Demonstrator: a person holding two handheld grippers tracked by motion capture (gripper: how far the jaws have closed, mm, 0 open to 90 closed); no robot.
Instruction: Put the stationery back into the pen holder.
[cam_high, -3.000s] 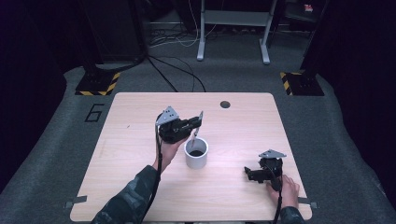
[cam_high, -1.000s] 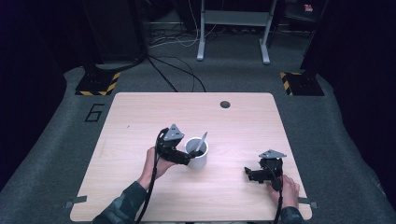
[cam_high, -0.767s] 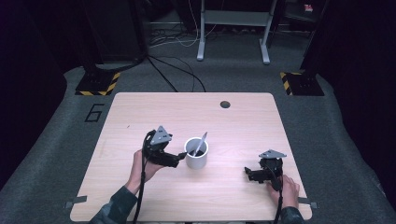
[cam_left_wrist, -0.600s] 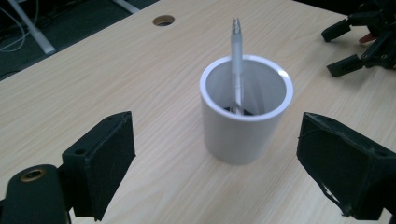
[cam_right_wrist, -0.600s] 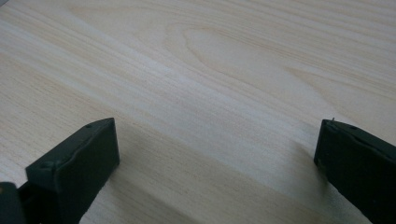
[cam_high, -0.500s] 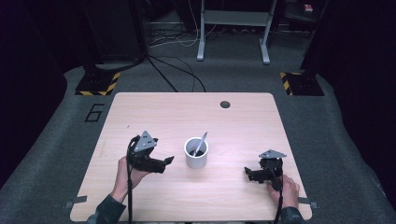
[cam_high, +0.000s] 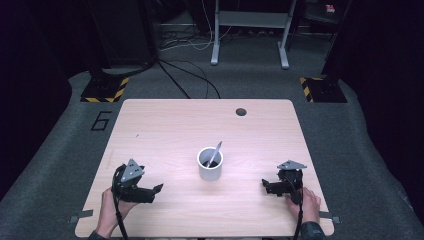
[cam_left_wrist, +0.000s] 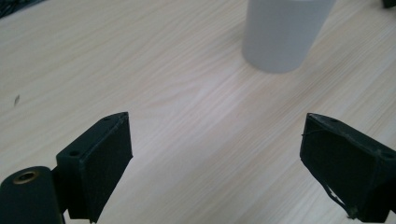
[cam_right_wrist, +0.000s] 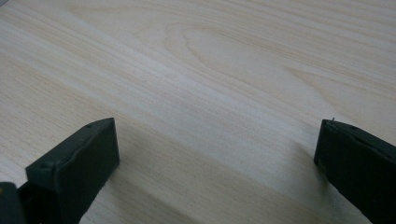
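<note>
A white cup (cam_high: 210, 164) stands near the middle of the wooden table (cam_high: 170, 125), with a grey utensil (cam_high: 215, 152) leaning inside it. My left gripper (cam_high: 156, 192) rests low at the front left of the table, well left of the cup, jaws open and nothing between them. In the left gripper view the cup (cam_left_wrist: 284, 32) stands ahead and to the right of the open left gripper (cam_left_wrist: 223, 175). My right gripper (cam_high: 265, 186) sits at the front right, open over bare wood. In the right gripper view the right gripper (cam_right_wrist: 219, 170) has its jaws spread wide over the tabletop.
A dark round hole (cam_high: 241, 111) marks the table's far side. Beyond the table lie floor cables (cam_high: 185, 80), a metal stand (cam_high: 250, 30) and two yellow-and-black striped blocks (cam_high: 105, 90). A "6" (cam_high: 101, 120) is marked on the floor at the left.
My left gripper left the utensil in the cup, drew back left and toward the front edge, and now rests open. The right gripper has not moved.
</note>
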